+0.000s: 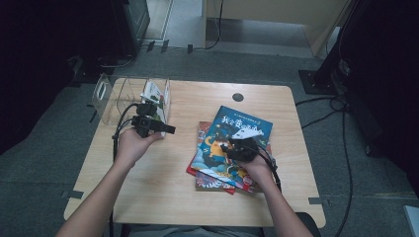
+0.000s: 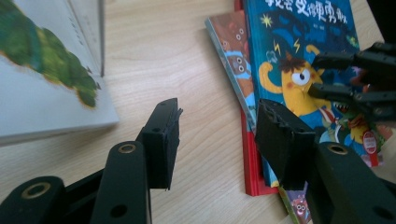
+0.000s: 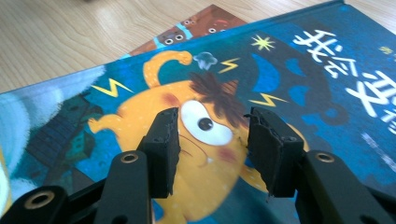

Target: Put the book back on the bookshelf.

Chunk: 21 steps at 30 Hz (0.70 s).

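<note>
A blue picture book with a yellow one-eyed monster on its cover tops a small stack of books right of the table's middle. My right gripper hovers low over that cover, and its jaws stand open with nothing between them. A white book with a green picture stands in a clear plastic holder at the back left. My left gripper is just in front of the holder, open over bare wood and pointing toward the stack.
The wooden table has a round cable hole at the back. Cables trail from both grippers toward the person. The other gripper's black jaws show at the right of the left gripper view, over the blue book.
</note>
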Each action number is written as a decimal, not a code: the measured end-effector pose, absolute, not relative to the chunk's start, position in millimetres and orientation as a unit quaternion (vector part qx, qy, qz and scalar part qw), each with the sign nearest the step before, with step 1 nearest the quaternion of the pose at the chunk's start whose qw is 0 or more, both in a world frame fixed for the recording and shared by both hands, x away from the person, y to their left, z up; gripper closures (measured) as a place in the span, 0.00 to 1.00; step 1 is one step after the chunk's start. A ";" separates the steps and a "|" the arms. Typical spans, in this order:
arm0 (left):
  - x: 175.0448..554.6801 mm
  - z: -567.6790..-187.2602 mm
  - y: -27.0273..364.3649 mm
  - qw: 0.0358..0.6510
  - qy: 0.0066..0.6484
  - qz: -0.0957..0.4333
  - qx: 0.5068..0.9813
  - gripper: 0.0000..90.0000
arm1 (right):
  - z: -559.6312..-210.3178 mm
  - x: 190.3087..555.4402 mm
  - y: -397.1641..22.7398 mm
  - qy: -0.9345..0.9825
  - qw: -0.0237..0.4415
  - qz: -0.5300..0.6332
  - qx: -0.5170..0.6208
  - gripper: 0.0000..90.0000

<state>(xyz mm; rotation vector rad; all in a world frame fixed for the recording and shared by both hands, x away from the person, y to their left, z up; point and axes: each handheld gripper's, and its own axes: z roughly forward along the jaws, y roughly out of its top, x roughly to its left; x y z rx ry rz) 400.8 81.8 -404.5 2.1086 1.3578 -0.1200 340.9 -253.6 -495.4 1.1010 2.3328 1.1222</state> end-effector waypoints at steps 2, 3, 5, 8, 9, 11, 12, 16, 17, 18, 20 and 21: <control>398.4 -406.4 80.5 0.305 0.511 -0.037 0.803 0.55 | -495.5 340.8 -257.8 0.815 0.169 0.393 0.391 0.60; 395.9 -407.9 80.1 0.308 0.508 -0.035 0.803 0.56 | -495.6 340.9 -260.5 0.814 0.171 0.393 0.392 0.60; 390.0 -414.1 79.7 0.318 0.503 -0.045 0.802 0.56 | -495.5 339.6 -265.7 0.809 0.172 0.391 0.404 0.60; 385.8 -422.8 77.2 0.320 0.494 -0.054 0.806 0.57 | -496.1 337.7 -274.7 0.803 0.179 0.391 0.412 0.60; 385.8 -422.8 77.2 0.320 0.494 -0.054 0.806 0.57 | -496.1 337.7 -274.7 0.803 0.179 0.391 0.412 0.60; 384.1 -431.7 72.7 0.322 0.487 -0.067 0.809 0.57 | -496.0 335.5 -283.5 0.796 0.181 0.391 0.425 0.60; 383.6 -434.1 71.0 0.323 0.485 -0.068 0.810 0.57 | -496.1 334.6 -285.7 0.794 0.180 0.392 0.428 0.60; 382.8 -440.7 65.4 0.325 0.473 -0.083 0.815 0.57 | -496.5 329.3 -297.6 0.787 0.187 0.391 0.439 0.60; 382.6 -441.8 63.7 0.324 0.469 -0.083 0.817 0.57 | -496.6 328.5 -299.5 0.785 0.188 0.392 0.442 0.60; 382.2 -443.3 61.0 0.325 0.466 -0.089 0.818 0.57 | -496.6 328.5 -299.5 0.785 0.188 0.392 0.442 0.60; 380.1 -444.0 55.3 0.332 0.455 -0.104 0.820 0.56 | -496.3 324.6 -307.9 0.779 0.190 0.389 0.453 0.61; 378.3 -443.8 52.1 0.334 0.448 -0.098 0.824 0.56 | -496.0 323.3 -310.4 0.778 0.189 0.388 0.457 0.61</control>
